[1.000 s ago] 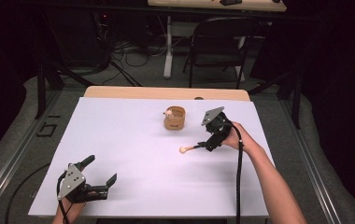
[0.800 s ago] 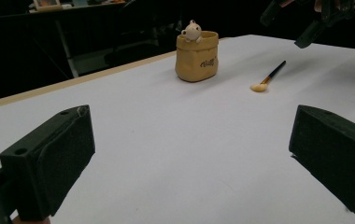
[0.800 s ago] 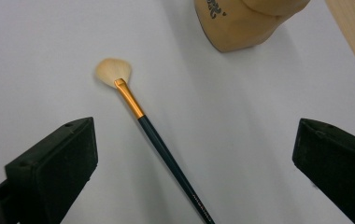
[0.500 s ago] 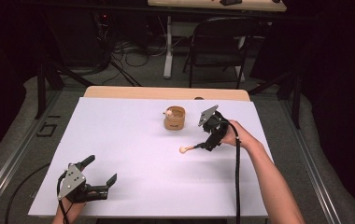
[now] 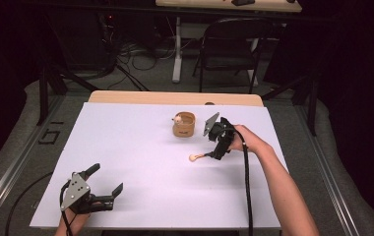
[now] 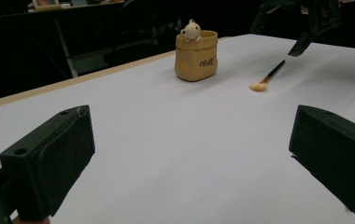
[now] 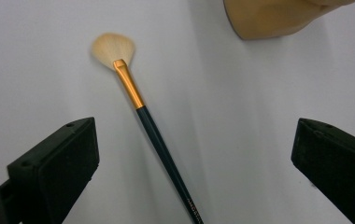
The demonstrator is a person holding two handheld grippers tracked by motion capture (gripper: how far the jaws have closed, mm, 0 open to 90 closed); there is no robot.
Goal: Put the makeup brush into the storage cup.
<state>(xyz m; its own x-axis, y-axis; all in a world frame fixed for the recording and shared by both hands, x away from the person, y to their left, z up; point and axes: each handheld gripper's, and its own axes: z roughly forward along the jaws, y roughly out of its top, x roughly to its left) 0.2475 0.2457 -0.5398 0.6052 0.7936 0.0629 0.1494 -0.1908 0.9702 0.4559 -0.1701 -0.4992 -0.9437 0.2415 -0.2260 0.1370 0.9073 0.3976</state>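
between the right gripper's [image 7: 194,154] wide-apart jaws, the brush [image 7: 140,109] handle's end is cut off.

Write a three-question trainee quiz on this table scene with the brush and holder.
1. True or false: the right hand-held gripper is shut on the brush.
2. What peeks over the rim of the tan holder? A) a small white figure B) a pen C) scissors
3. Fill in: the left hand-held gripper has its jaws ____.

Key: 1 false, the jaws stand open on either side of the brush; 2 A; 3 open.
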